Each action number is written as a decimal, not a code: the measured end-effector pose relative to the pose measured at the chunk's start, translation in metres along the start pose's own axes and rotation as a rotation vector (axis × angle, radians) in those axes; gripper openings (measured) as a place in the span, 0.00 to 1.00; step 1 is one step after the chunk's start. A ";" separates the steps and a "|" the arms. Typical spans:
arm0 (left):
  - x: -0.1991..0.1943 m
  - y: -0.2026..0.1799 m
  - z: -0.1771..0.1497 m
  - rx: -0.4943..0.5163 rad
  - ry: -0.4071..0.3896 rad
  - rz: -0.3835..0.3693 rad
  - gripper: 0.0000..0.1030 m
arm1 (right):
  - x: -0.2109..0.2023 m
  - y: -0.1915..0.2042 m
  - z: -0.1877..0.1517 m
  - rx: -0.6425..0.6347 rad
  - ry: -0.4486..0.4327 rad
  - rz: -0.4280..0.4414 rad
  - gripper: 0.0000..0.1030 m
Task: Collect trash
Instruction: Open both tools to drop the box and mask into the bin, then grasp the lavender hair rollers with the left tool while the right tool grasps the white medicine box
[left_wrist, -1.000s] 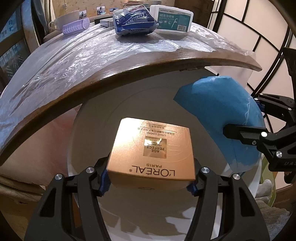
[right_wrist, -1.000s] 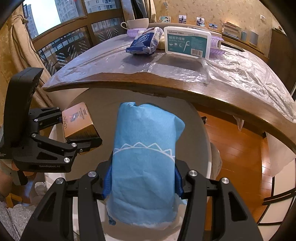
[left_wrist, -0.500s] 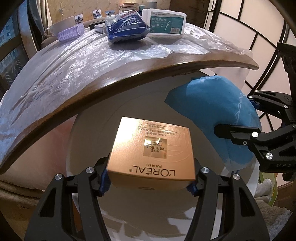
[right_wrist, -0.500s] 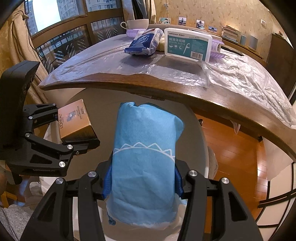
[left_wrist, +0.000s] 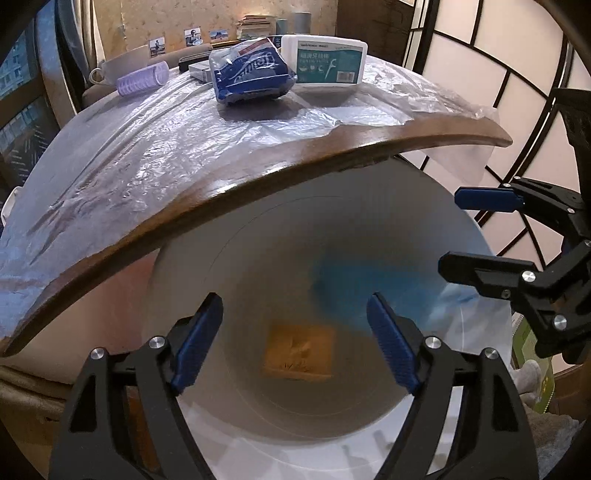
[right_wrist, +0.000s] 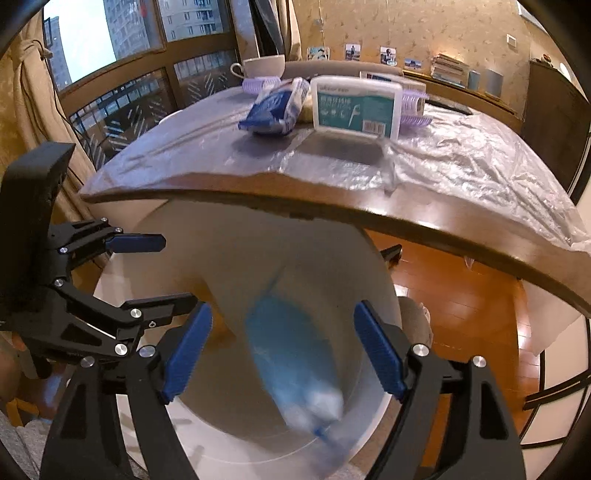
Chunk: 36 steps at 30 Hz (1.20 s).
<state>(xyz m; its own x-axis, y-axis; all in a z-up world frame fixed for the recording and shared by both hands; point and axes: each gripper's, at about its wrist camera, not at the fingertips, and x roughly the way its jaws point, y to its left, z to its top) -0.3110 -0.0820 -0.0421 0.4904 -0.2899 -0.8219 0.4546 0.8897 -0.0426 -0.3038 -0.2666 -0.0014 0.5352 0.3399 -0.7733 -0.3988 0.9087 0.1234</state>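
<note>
Both grippers hang over a white round bin (left_wrist: 192, 258) beside the table. My left gripper (left_wrist: 295, 336) has its jaws opening with nothing between them; the gold L'Oreal box (left_wrist: 299, 350) is a blur well below it inside the bin. My right gripper (right_wrist: 282, 349) is opening too, and the blue packet (right_wrist: 291, 354) shows blurred under it inside the bin (right_wrist: 369, 266), clear of the pads. The right gripper (left_wrist: 484, 229) appears at the right in the left wrist view, the left gripper (right_wrist: 151, 269) at the left in the right wrist view.
A wooden table (left_wrist: 258, 177) under clear plastic sheet overhangs the bin. On it lie a blue tissue pack (left_wrist: 251, 77), a teal and white dental floss box (left_wrist: 328, 62), a purple hair roller (left_wrist: 142, 79) and a white cup (right_wrist: 264, 66). Wooden floor (right_wrist: 461, 306) shows at the right.
Both grippers have opened. The gold box has left the left gripper and the blue packet has left the right gripper; both now show lower down inside the bin.
</note>
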 end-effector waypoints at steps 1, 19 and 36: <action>0.000 0.001 0.000 -0.005 -0.001 0.000 0.79 | -0.001 0.001 0.001 0.000 -0.003 -0.003 0.79; -0.081 0.046 0.047 -0.076 -0.293 0.038 0.98 | -0.039 -0.021 0.040 0.065 -0.339 -0.184 0.96; -0.006 0.137 0.147 -0.204 -0.189 0.060 0.98 | 0.013 -0.127 0.180 0.131 -0.296 -0.165 0.96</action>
<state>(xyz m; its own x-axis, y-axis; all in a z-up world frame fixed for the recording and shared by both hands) -0.1422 -0.0106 0.0405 0.6504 -0.2786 -0.7066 0.2712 0.9542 -0.1267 -0.1123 -0.3339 0.0848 0.7842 0.2244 -0.5785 -0.2006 0.9739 0.1059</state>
